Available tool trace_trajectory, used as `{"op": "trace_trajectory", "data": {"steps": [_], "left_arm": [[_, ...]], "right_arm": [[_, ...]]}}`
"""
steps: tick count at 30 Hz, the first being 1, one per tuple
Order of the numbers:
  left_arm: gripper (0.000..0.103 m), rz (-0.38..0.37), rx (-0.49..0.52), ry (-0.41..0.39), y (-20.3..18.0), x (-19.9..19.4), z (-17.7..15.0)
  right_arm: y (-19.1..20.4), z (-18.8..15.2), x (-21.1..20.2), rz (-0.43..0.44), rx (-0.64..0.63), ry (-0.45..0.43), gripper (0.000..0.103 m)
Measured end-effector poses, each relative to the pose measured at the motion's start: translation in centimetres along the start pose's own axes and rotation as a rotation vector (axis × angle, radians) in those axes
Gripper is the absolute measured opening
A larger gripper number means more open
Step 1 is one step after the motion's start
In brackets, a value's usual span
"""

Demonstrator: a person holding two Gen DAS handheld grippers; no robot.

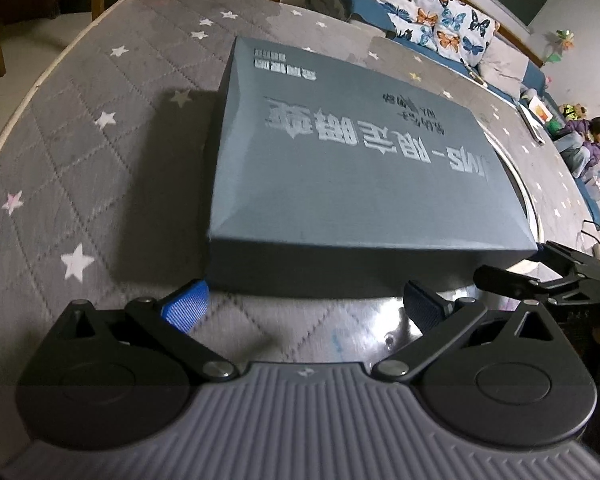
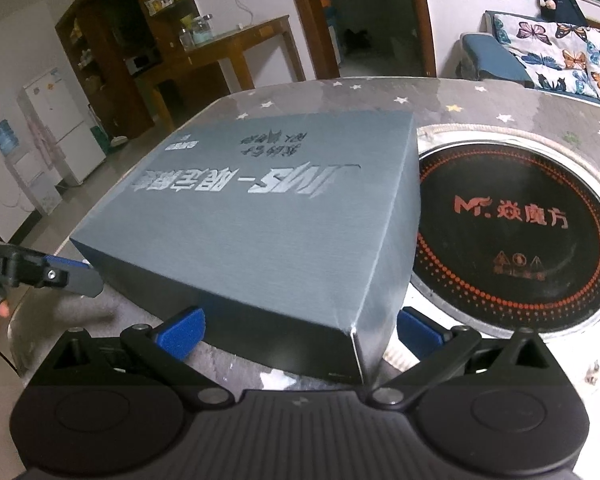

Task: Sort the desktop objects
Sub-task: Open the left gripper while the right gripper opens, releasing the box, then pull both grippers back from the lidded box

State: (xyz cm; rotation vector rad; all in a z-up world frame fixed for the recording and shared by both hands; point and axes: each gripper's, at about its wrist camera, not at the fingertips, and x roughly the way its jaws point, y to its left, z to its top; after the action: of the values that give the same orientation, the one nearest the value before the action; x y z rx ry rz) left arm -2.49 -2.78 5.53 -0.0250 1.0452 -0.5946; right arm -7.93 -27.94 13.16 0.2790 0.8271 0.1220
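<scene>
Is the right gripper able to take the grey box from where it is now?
Probably yes. The right gripper is open, and the near corner of the grey box already lies between its blue fingers. Nothing lies between them. The box is wide, so only the corner looks graspable.

The grey box [image 2: 260, 216] just ahead of the tongs bears silver lettering, upside down from here: "JWS" then a dash and Chinese characters too blurred to read. To its right, the round black cooktop [image 2: 516, 236] carries an orange "MF" logo followed by "焱魔方"; its smaller marks are unreadable
</scene>
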Motion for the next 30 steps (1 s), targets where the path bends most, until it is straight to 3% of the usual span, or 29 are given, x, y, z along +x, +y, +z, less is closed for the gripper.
{"op": "trace_trajectory", "data": {"steps": [30], "left_arm": [[0.103, 0.075, 0.027, 0.07, -4.7, 2.3, -3.8]], "right_arm": [[2.0, -3.3, 0.6, -0.161, -0.134, 0.059, 0.103]]}}
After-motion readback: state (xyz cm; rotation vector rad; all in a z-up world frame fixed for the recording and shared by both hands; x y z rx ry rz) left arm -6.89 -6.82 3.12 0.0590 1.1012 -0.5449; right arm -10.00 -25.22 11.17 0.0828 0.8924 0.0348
